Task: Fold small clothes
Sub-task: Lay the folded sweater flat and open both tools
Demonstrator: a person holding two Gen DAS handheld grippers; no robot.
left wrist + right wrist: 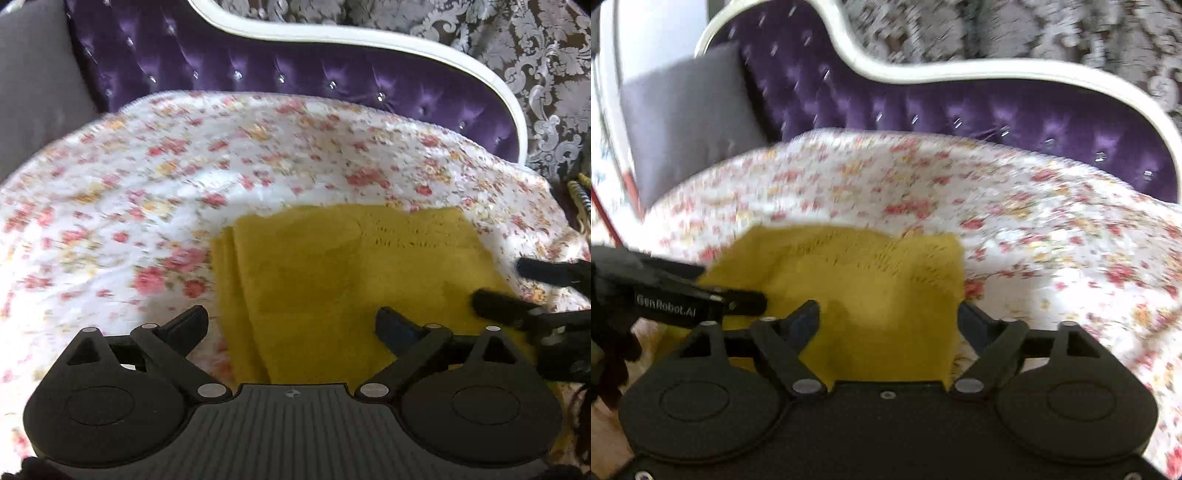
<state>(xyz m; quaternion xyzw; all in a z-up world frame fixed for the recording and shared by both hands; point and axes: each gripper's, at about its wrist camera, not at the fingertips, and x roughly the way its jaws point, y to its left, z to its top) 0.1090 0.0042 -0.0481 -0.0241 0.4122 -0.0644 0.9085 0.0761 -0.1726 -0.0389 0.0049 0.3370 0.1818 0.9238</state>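
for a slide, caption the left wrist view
Left gripper, jaws open, over a folded mustard cloth on a floral bedspread; right gripper at right.

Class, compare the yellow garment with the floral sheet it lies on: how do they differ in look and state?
The yellow garment is one plain mustard colour; the floral sheet is white with pink and orange flowers. The garment is small and folded into layers; the sheet spreads wide, reaching the purple sofa back. Both are soft cloth, lying fairly flat.

Left tool [291, 325] and right tool [888, 317]: jaws spread wide, nothing gripped, both pitched downward, side by side.
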